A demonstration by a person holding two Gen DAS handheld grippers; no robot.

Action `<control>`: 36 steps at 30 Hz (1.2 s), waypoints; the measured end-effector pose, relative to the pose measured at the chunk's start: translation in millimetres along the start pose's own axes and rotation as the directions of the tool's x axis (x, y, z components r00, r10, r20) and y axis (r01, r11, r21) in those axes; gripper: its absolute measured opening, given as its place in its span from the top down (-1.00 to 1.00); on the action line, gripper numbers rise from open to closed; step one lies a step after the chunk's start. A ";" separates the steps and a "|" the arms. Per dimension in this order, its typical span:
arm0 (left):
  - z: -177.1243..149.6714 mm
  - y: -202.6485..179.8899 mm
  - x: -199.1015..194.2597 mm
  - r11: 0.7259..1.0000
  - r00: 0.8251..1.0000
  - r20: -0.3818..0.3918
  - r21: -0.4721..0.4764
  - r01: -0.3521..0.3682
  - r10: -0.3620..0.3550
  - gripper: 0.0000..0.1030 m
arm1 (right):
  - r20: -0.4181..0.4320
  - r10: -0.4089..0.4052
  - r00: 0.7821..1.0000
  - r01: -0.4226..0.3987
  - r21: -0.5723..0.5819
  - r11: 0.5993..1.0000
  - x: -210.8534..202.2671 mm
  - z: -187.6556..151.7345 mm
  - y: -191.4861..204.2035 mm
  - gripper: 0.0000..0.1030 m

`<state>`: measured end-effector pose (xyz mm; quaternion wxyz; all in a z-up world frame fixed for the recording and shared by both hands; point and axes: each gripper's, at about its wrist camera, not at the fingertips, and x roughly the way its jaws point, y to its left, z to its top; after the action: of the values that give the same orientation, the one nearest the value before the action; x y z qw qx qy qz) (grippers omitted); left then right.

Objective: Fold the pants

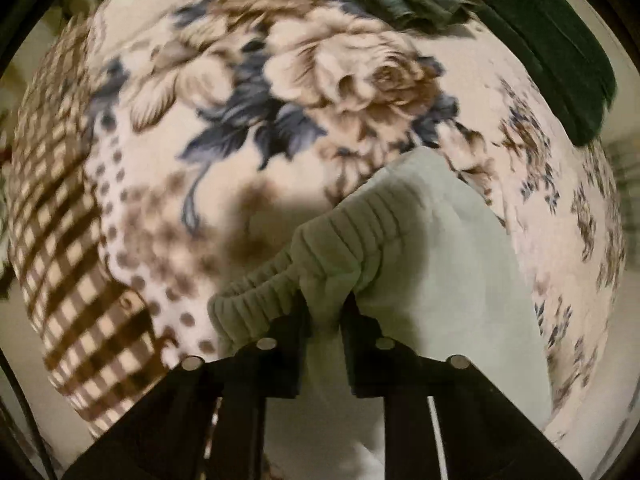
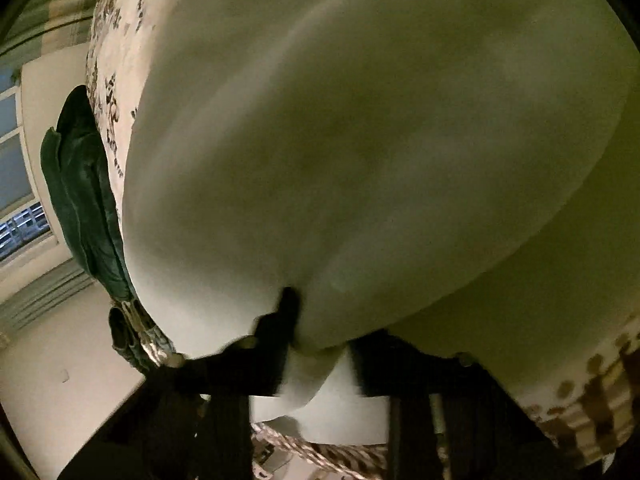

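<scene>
The pants [image 1: 432, 248] are pale cream-white with a ribbed elastic waistband [image 1: 320, 256]. In the left wrist view my left gripper [image 1: 326, 312] is shut on the bunched waistband, lifted a little over a floral blanket [image 1: 280, 92]. In the right wrist view the pants [image 2: 380, 140] fill most of the picture as a smooth pale sheet. My right gripper [image 2: 320, 332] is shut on a fold of that cloth, which hangs down between its black fingers [image 2: 288, 312]. The right finger is mostly hidden behind the fabric.
The blanket has a rose print, dots and a brown check border [image 1: 68, 280]. A dark green garment [image 1: 552, 48] lies at its far edge, and the same green garment [image 2: 84, 200] shows left of the pants. A window [image 2: 16, 184] and pale wall lie beyond.
</scene>
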<state>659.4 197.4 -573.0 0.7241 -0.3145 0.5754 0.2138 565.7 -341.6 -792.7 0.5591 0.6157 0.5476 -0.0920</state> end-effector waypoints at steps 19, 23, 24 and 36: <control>-31.5 61.8 18.6 0.986 0.987 -0.022 0.043 -0.159 0.160 0.75 | -0.069 -0.238 0.969 0.211 -0.273 0.939 -11.8 -50.3 -0.9 0.79; -41.6 37.2 -2.0 0.965 0.974 0.023 0.129 -0.226 0.225 0.44 | -0.145 -0.229 0.963 0.185 -0.264 0.947 2.3 -35.5 -2.0 0.56; -48.1 28.7 -12.5 0.959 0.972 0.045 0.159 -0.234 0.230 0.17 | -0.163 -0.212 0.964 0.163 -0.266 0.950 -4.1 -34.0 -0.7 0.43; -156.1 -124.5 -35.4 0.814 0.968 0.162 0.525 -0.250 0.192 -0.74 | 0.279 -0.170 0.945 0.198 -0.075 0.977 -213.5 58.8 -35.1 -0.21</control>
<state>625.2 1.2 -534.5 0.7818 -0.0172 0.6071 0.1412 485.9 -517.9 -679.4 0.6484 0.5142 0.5249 -0.1992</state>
